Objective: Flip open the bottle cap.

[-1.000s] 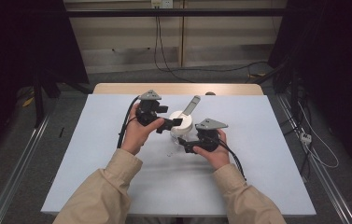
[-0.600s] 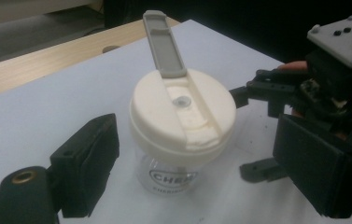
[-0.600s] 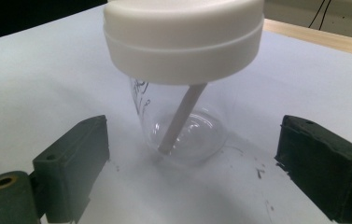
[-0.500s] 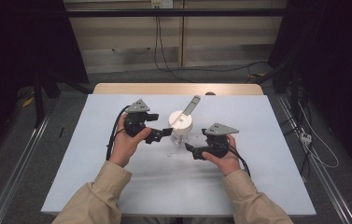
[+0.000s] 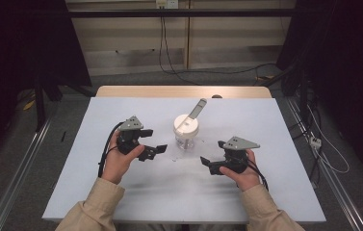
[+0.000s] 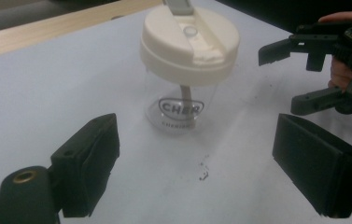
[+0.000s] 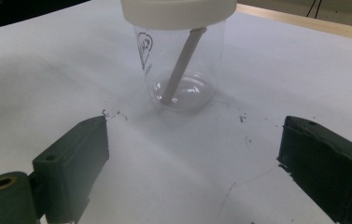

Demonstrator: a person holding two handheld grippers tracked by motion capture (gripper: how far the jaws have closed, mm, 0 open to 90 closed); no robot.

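A clear glass jar (image 5: 186, 136) (image 6: 185, 105) (image 7: 183, 70) with a cream lid (image 6: 190, 39) stands upright in the middle of the table. A flat stick (image 5: 197, 108) (image 7: 179, 67) leans out through the lid. My left gripper (image 5: 156, 150) (image 6: 211, 175) is open, to the left of the jar and apart from it. My right gripper (image 5: 205, 163) (image 7: 201, 172) is open, to the jar's right and nearer the person, with nothing between its jaws. In the left gripper view the right gripper (image 6: 295, 70) shows beyond the jar.
The pale blue table top (image 5: 265, 125) has a wooden strip (image 5: 184, 91) along its far edge. Small dark specks (image 6: 204, 170) (image 7: 113, 114) lie on the surface near the jar. Cables (image 5: 169, 48) run over the floor behind the table.
Both grippers have drawn back from the jar, the left one leftward, the right one rightward and toward the person. The jar stands free where it was.
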